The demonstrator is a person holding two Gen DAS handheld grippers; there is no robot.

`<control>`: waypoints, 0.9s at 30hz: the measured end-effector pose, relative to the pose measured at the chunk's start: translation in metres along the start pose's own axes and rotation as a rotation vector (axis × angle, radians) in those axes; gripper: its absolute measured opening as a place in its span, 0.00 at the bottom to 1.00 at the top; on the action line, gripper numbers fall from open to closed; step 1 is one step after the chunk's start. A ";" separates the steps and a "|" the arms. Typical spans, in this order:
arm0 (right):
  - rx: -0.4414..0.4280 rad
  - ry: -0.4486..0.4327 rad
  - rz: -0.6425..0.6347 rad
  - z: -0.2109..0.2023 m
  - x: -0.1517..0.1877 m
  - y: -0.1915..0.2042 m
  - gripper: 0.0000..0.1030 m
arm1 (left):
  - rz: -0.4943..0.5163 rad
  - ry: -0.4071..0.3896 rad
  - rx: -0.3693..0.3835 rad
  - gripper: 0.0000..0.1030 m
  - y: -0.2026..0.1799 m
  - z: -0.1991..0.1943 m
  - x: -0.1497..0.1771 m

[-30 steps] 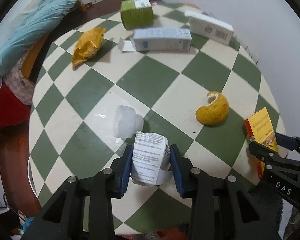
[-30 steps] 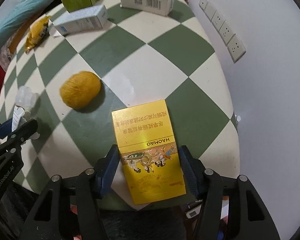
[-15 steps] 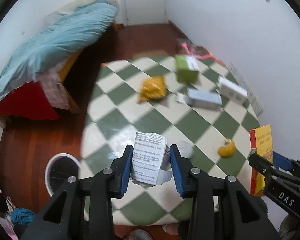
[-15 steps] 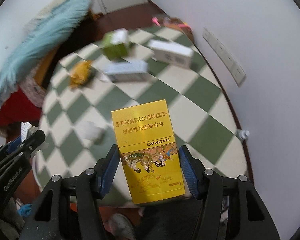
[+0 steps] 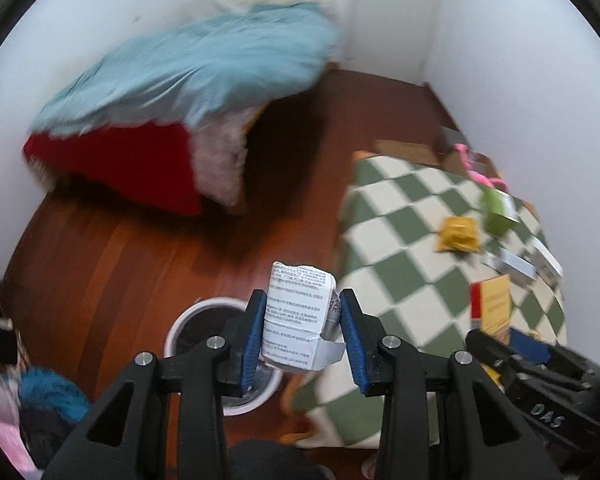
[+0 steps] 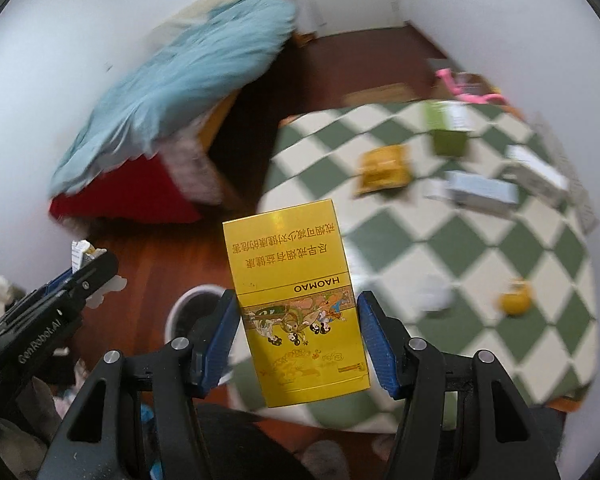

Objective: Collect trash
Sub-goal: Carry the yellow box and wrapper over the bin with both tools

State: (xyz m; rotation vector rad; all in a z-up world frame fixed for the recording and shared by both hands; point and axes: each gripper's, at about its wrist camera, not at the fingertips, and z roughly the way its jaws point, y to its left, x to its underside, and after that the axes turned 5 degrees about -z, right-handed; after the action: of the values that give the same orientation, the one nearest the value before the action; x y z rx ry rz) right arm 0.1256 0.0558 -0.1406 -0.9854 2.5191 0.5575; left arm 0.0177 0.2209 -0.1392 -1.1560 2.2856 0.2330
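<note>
Several leftovers stay on my checkered table (image 6: 460, 240): orange peel (image 6: 516, 300), green box (image 6: 448, 128), yellow packet (image 6: 384, 168). My left gripper (image 5: 302, 340) pinches a crumpled white carton (image 5: 296, 316) above the white bin (image 5: 196, 320). My right gripper (image 6: 298, 344) clamps the yellow cigarette pack (image 6: 296, 304) beside it.

We see a white carton (image 5: 296, 316) printed with fine black text, held between blue-padded jaws on a black left gripper (image 5: 302, 336). The right gripper (image 6: 298, 340), likewise black with blue pads, holds a yellow pack (image 6: 298, 304) with red lettering and a small cartoon band. Below sits a white bin (image 5: 188, 320) with a dark inside, on a reddish-brown wood floor (image 5: 112, 260). The surface (image 6: 480, 248) is a green and cream checkerboard; on it lie a green box (image 6: 448, 128), a yellow packet (image 6: 384, 168), a pale blue box (image 6: 480, 192) and an orange peel (image 6: 516, 300). The bed (image 5: 188, 64) has a light blue quilt over red.
</note>
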 end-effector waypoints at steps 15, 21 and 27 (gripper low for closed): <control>-0.119 0.386 -0.099 0.236 0.022 0.156 0.60 | -0.350 0.373 0.022 0.46 0.180 0.140 0.036; -0.102 0.468 -0.121 0.299 0.029 0.178 0.61 | -0.433 0.396 -0.060 0.94 0.215 0.153 0.052; -0.116 0.539 -0.145 0.343 0.034 0.186 0.97 | -0.422 0.346 -0.241 0.94 0.233 0.141 0.067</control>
State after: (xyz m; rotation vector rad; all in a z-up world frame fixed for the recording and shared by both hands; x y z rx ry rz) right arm 0.0399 0.3303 -0.4072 -1.5181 2.8598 0.4413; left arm -0.1398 0.3728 -0.3154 -1.8961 2.2694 0.1562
